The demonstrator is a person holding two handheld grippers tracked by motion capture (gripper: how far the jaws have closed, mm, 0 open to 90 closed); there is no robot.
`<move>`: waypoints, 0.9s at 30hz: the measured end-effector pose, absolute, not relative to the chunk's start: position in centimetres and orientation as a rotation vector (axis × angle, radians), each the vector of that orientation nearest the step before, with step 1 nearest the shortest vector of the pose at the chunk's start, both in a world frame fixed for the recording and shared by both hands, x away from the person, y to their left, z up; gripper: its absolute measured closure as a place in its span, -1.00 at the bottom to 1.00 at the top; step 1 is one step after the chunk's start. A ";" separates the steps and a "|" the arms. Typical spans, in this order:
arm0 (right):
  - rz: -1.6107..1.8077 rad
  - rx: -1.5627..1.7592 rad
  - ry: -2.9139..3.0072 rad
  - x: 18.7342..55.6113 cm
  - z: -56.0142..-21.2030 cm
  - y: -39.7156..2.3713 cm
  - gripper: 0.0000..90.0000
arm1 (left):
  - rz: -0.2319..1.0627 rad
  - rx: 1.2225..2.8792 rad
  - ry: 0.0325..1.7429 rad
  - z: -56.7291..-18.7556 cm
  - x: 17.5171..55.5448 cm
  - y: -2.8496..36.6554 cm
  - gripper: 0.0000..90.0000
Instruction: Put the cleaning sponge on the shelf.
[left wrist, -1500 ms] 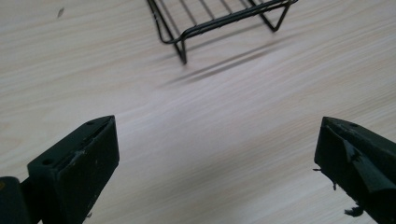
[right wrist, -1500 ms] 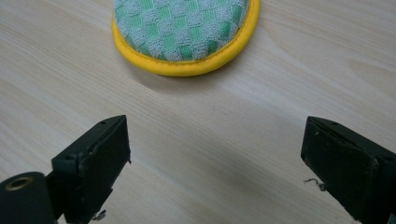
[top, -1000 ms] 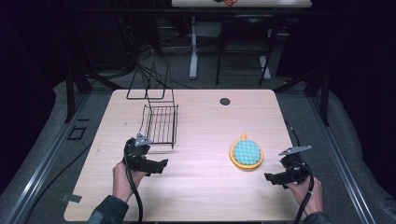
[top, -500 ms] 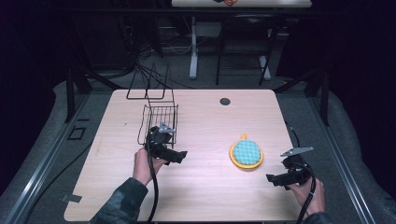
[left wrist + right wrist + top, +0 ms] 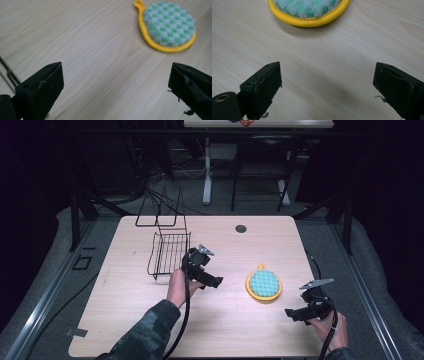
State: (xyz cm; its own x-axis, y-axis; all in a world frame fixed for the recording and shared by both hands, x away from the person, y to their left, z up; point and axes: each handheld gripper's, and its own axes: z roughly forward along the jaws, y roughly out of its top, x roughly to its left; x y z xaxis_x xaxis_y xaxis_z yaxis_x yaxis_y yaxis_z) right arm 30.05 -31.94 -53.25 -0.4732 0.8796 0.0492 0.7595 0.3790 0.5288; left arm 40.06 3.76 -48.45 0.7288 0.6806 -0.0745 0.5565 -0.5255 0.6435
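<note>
A round sponge pad (image 5: 264, 284) with a green-checked face, a yellow rim and a small loop lies flat on the wooden table (image 5: 125, 320), right of centre. My left gripper (image 5: 216, 281) hovers beside a black wire rack (image 5: 168, 252), pointing right toward the pad; it is open and holds nothing. In the left gripper view the pad (image 5: 168, 25) lies ahead at the upper right, beyond the wide-apart jaws. My right gripper (image 5: 291, 315) is low near the front right corner, open and empty. The pad's near rim (image 5: 308, 13) sits just ahead of it in the right gripper view.
The wire rack stands on the left half of the table, with taller wire loops (image 5: 160, 210) behind it near the back edge. A small dark round disc (image 5: 241, 228) sits near the back edge at centre. Dark floor and table legs surround the table.
My left gripper has moved right and away from the front edge, from the front left to beside the rack, and now points toward the pad. The right gripper has barely shifted.
</note>
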 end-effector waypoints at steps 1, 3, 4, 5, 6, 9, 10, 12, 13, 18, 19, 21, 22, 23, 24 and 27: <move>0.725 1.456 2.399 30.0 -53.3 -32.0 -0.83 | 0.244 2.272 0.923 -48.4 40.2 3.3 -1.00; 0.729 1.454 2.398 30.0 -53.2 -32.0 -0.82 | 0.235 2.276 0.915 -48.4 40.5 2.4 -1.00; 0.731 1.450 2.394 30.0 -53.2 -32.1 -0.82 | 0.225 2.273 0.910 -48.5 40.7 1.9 -1.00; 0.729 1.453 2.396 30.0 -53.1 -32.1 -0.82 | 0.215 2.270 0.912 -48.5 40.8 1.4 -1.00; 0.732 1.448 2.392 30.0 -53.1 -32.1 -0.82 | 0.213 2.269 0.906 -48.5 41.0 1.0 -1.00; 0.735 1.448 2.392 30.0 -53.1 -32.1 -0.82 | 0.190 2.272 0.893 -48.7 41.5 -0.5 -1.00; 0.741 1.451 2.394 30.0 -53.1 -32.1 -0.82 | 0.186 2.273 0.888 -48.7 41.7 -1.0 -1.00; 0.740 1.455 2.397 30.0 -53.2 -32.1 -0.82 | 0.174 2.278 0.879 -48.9 42.0 -2.0 -1.00; 0.731 1.455 2.402 30.0 -53.2 -32.1 -0.82 | 0.163 2.281 0.877 -48.9 42.2 -2.5 -1.00; 0.736 1.457 2.404 29.9 -53.2 -32.1 -0.82 | 0.102 2.283 0.884 -49.7 43.0 -4.8 -1.00; 0.738 1.457 2.404 29.9 -53.2 -32.1 -0.82 | 0.095 2.286 0.882 -49.9 43.1 -5.3 -1.00; 0.747 1.455 2.401 29.9 -53.3 -32.0 -0.82 | 0.085 2.295 0.879 -50.1 43.3 -6.2 -1.00; 0.746 1.454 2.402 29.9 -53.3 -32.0 -0.82 | 0.084 2.299 0.877 -50.2 43.4 -6.7 -1.00; 0.747 1.454 2.403 29.9 -53.3 -32.0 -0.82 | 0.089 2.305 0.873 -50.4 43.5 -7.1 -0.99; 0.746 1.454 2.403 29.9 -53.3 -32.0 -0.82 | 0.086 2.308 0.869 -50.5 43.5 -7.5 -0.96; 0.735 1.449 2.408 29.9 -53.3 -32.1 -0.81 | 0.074 2.316 0.865 -50.9 43.7 -8.4 -0.86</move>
State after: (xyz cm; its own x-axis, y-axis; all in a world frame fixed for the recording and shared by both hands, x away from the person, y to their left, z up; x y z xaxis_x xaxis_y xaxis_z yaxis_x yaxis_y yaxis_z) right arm 29.90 -32.08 -53.29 -0.4811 0.8750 0.0542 0.7562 0.3830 0.5306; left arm 43.66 -8.38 -50.91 0.7800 0.6031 -0.1670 0.5662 -0.5666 0.5986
